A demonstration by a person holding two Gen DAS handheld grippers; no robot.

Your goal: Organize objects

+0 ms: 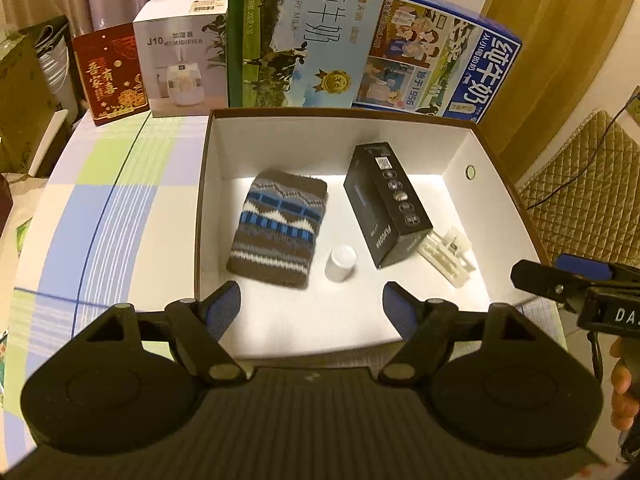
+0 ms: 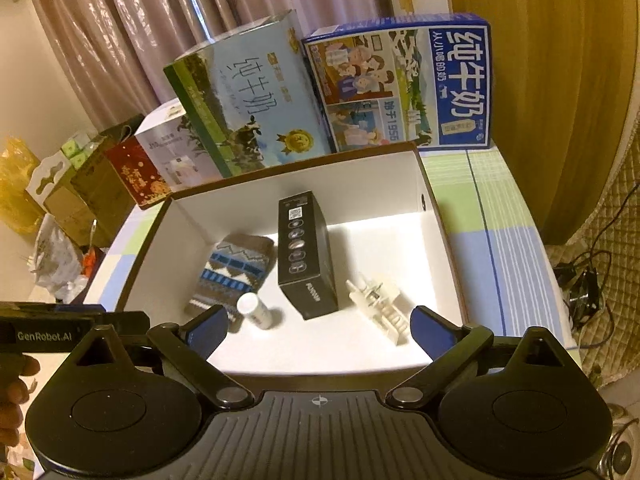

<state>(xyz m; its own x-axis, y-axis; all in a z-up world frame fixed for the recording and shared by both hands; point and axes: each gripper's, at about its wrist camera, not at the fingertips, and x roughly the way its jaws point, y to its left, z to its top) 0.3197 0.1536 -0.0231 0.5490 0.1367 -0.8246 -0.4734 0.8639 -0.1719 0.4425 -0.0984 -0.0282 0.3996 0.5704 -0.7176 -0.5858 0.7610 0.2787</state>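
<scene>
Four items lie inside an open white-lined box [image 1: 460,148] on the table — a knitted pouch [image 1: 278,226] in grey, blue and white lying flat at left, a small white bottle [image 1: 340,263] on its side just beside it, a black carton [image 1: 386,202] at centre, and a clear plastic piece [image 1: 450,254] right of the carton.

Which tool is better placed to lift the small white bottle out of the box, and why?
Probably the left tool: it is open, and the white bottle lies just ahead between its fingers. The right tool, also open, points nearer the black carton and the clear plastic piece.
</scene>
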